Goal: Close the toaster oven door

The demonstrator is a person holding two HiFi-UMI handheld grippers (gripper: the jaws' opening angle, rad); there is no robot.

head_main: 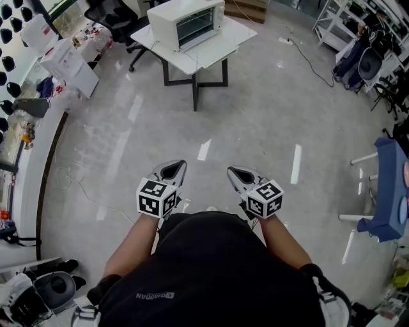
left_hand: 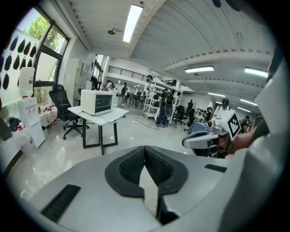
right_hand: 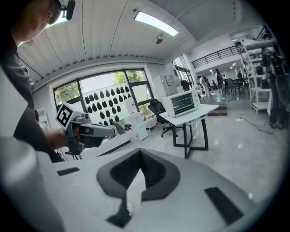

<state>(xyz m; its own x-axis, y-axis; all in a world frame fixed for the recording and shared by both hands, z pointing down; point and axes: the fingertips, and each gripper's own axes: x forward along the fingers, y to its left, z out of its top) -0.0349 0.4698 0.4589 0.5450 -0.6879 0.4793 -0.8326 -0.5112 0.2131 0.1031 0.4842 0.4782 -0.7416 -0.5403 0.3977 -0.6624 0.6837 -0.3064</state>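
A white toaster oven [head_main: 188, 22] stands on a white table [head_main: 214, 54] far ahead across the floor. It also shows in the left gripper view as the toaster oven [left_hand: 96, 102] and in the right gripper view as the toaster oven [right_hand: 181, 103]. Its windowed front faces me, and it is too far off to tell how the door stands. My left gripper [head_main: 174, 169] and right gripper [head_main: 239, 174] are held side by side at waist height, both shut with nothing in them. The left gripper [left_hand: 145, 154] and right gripper [right_hand: 139, 156] have their pads closed together.
A black office chair [head_main: 112, 16] sits left of the table. A long counter [head_main: 25, 159] with clutter runs along the left wall, and a cable [head_main: 70, 182] lies on the floor beside it. A blue stand [head_main: 386, 191] is at the right. Shelving [head_main: 339, 22] stands at the far right.
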